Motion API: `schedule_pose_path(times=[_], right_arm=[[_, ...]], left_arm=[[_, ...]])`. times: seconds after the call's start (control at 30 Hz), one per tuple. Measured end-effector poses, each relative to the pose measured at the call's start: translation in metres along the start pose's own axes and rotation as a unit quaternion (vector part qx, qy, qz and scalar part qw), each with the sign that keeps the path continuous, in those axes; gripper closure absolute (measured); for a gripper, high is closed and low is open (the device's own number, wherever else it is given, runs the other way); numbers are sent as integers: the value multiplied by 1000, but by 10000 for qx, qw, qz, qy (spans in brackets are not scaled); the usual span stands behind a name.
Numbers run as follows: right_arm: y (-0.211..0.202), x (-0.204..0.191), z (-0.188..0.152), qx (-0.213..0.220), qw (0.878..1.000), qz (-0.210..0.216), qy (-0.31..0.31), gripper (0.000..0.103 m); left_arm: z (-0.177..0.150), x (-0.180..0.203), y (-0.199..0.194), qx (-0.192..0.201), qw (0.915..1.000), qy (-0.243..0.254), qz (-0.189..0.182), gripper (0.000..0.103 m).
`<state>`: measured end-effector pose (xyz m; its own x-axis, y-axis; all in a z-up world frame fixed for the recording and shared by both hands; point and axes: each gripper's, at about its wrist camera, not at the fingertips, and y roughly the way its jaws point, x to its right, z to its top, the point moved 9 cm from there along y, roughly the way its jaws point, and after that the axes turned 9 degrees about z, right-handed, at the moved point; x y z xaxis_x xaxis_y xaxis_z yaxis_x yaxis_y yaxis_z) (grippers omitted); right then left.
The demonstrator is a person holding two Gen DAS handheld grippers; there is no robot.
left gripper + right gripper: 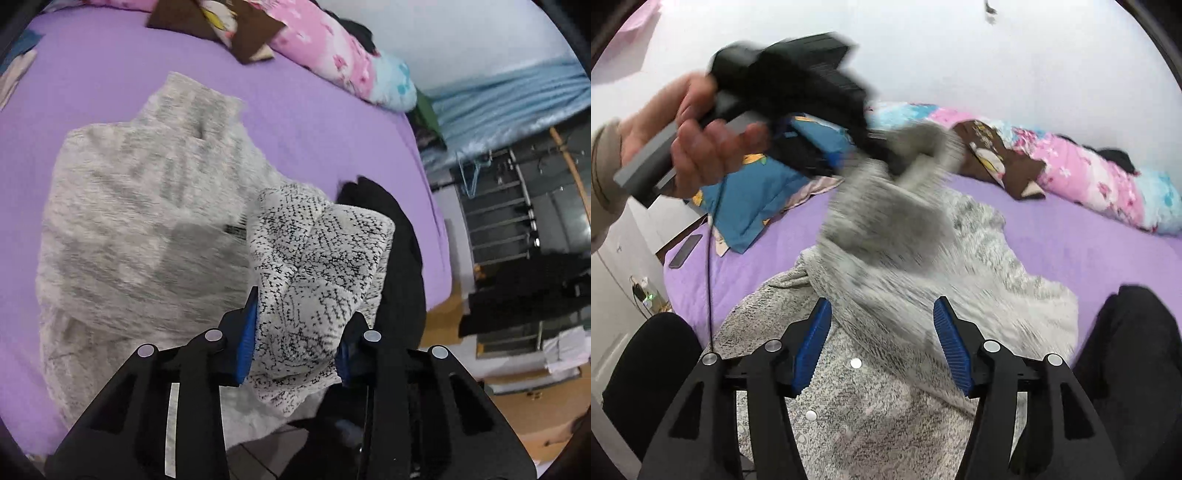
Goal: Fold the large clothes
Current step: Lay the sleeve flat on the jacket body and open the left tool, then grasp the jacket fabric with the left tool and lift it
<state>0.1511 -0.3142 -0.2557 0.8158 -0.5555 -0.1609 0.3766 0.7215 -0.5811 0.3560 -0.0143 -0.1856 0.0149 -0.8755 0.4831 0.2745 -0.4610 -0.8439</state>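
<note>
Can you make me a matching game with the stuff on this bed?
Things:
1. sweater
2. bed sheet
3. left gripper
4. right gripper

States:
A. purple
B. open, pads apart
C. grey and white speckled
D. shut on a bunch of cloth

Pairs: 1-C, 2-A, 3-D, 4-B
</note>
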Motion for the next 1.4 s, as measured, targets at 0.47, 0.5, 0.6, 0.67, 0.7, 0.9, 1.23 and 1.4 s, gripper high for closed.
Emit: schedule_pose_path(times=[0.47,0.5,0.6,0.67,0.7,0.9,1.23,1.4], right_arm=[[24,48,-36,-291,9960,-117,841,45],[26,51,-39,-316,9953,-133,904,45],[28,62,-45,-319,9932,-152,1106,44],[28,66,-46,-328,9924,-184,1170,44],[29,68,-47,-329,9920,-210,1204,43],[32,71,-52,-344,9910,-189,1283,43],[29,74,-51,-286,9906,-205,1322,43],[30,84,-53,-248,9891,-307,1416,43]], left_arm=[[4,-182,27,560,9933,-718,707,92],[0,-192,33,482,9927,-749,818,93],[-13,-202,48,199,9924,-843,871,90],[-20,-205,54,94,9917,-863,946,79],[-23,-204,59,37,9916,-866,959,64],[-30,-199,73,-7,9885,-1313,750,32],[-26,-186,93,-252,9880,-1290,809,56],[-29,-170,92,-343,9900,-1110,801,56]])
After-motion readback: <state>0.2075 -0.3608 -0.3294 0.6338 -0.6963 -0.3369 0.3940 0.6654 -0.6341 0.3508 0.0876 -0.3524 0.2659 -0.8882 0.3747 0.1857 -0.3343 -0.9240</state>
